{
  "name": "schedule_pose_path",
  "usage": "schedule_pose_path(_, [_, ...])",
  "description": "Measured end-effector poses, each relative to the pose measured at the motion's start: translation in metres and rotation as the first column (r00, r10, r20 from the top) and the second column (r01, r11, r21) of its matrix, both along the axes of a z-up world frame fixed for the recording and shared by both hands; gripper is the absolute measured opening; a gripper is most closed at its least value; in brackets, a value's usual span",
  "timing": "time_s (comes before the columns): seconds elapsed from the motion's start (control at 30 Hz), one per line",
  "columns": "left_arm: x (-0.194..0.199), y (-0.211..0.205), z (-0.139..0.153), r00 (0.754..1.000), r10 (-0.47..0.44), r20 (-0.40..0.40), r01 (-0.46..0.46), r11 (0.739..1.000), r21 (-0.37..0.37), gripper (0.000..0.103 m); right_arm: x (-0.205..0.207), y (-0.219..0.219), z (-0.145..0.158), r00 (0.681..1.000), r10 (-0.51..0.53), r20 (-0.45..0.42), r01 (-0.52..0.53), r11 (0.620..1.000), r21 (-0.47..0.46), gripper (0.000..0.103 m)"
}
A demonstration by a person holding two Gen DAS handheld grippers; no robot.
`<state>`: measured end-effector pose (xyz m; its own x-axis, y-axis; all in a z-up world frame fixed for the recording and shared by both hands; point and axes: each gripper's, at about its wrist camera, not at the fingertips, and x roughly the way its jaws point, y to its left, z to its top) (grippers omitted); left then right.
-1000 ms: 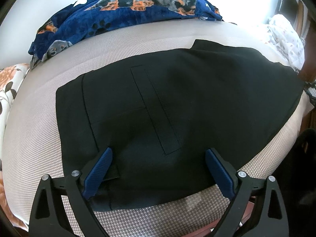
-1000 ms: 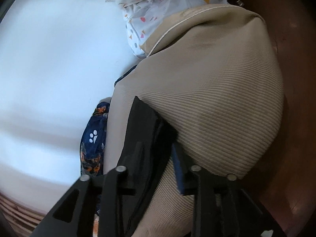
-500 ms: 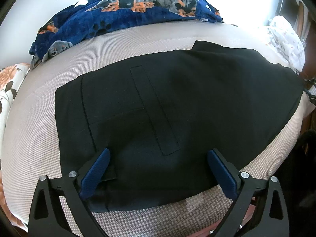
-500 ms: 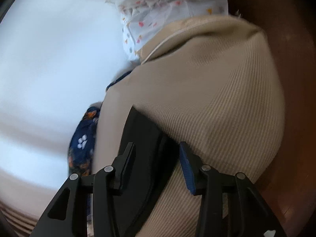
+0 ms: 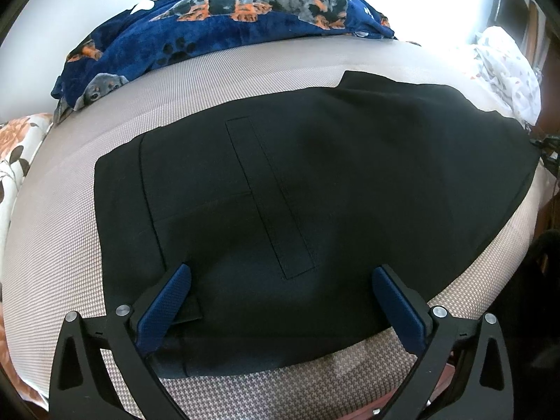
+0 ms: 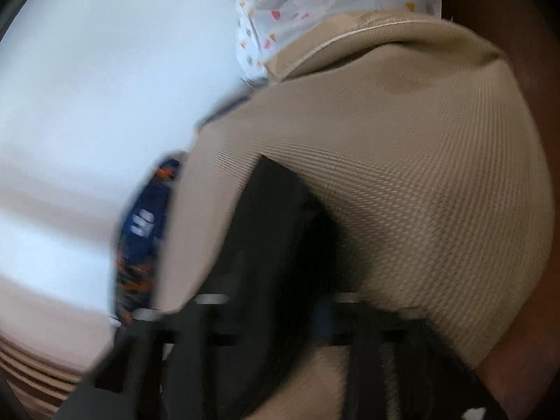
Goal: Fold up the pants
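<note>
The black pants (image 5: 297, 210) lie folded flat across the beige mattress (image 5: 63, 238), waistband at the left. My left gripper (image 5: 280, 294) is open, its blue pads (image 5: 164, 309) wide apart over the near edge of the pants. In the blurred right wrist view, my right gripper (image 6: 276, 318) stands around the end of the black pants (image 6: 273, 231) on the mattress (image 6: 420, 192). Its jaws look apart, and the blur hides the pads.
A blue dog-print blanket (image 5: 217, 24) lies at the far side of the bed. A white patterned cloth (image 5: 504, 66) is bunched at the far right, and also shows in the right wrist view (image 6: 315, 7). A floral pillow (image 5: 17, 150) is at the left.
My right gripper has opened off the end of the pants and is moving, blurring its view. My left gripper has drawn back slightly and stays open.
</note>
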<state>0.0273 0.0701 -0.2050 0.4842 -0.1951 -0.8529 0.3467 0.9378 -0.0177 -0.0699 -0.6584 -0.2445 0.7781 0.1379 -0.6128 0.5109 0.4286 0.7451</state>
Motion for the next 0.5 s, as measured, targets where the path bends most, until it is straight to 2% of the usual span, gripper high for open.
schedule_pose_path(0.1, [0.0, 0.0, 0.002, 1.0, 0.008, 0.0, -0.008, 1.0, -0.004, 0.102, -0.002, -0.004, 0.0, 1.0, 0.018, 0.004, -0.018, 1.0, 0.009, 0.011])
schedule_pose_path(0.17, [-0.001, 0.003, 0.009, 0.999, 0.039, 0.011, -0.039, 0.999, -0.023, 0.094, -0.004, 0.001, 0.01, 1.0, 0.027, -0.001, -0.027, 0.999, -0.028, 0.011])
schedule_pose_path(0.33, [-0.008, 0.008, 0.036, 0.989, 0.108, 0.096, -0.1, 0.991, -0.089, 0.093, -0.006, 0.024, 0.043, 0.997, 0.079, 0.027, -0.075, 0.99, -0.118, 0.011])
schedule_pose_path(0.5, [-0.01, 0.002, 0.045, 0.986, 0.124, 0.115, -0.12, 0.992, -0.043, 0.093, 0.005, 0.057, 0.068, 0.99, 0.138, 0.016, -0.132, 0.968, -0.212, 0.011])
